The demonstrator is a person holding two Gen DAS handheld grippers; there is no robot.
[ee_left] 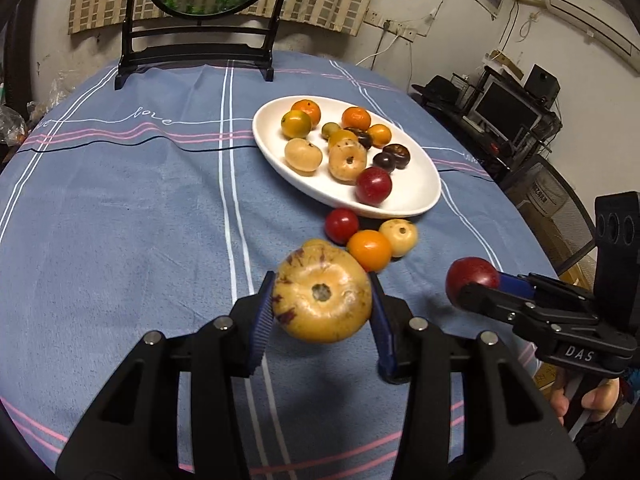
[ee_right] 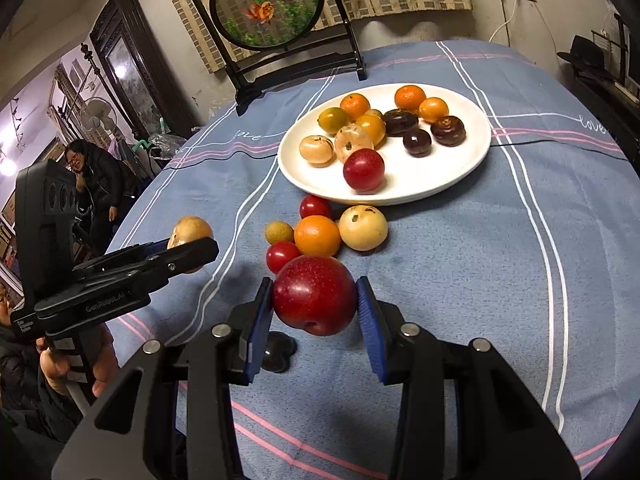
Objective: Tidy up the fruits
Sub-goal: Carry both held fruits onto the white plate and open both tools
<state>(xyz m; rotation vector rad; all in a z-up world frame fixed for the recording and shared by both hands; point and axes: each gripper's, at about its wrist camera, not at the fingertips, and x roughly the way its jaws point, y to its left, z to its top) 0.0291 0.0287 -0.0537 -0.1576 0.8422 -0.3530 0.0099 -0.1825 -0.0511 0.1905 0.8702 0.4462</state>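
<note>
Two fruits held above the tablecloth.
Left gripper pinches yellow fruit; right gripper pinches red fruit; loose fruits between them and plate; dark item beneath, possibly fruit.

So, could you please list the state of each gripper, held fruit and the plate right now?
left gripper: shut on the tan fruit
tan fruit: held off the cloth
right gripper: shut on the big red fruit
big red fruit: held off the cloth
white plate: partly filled with fruit
loose fruits: clustered on the tablecloth beside the plate
</note>
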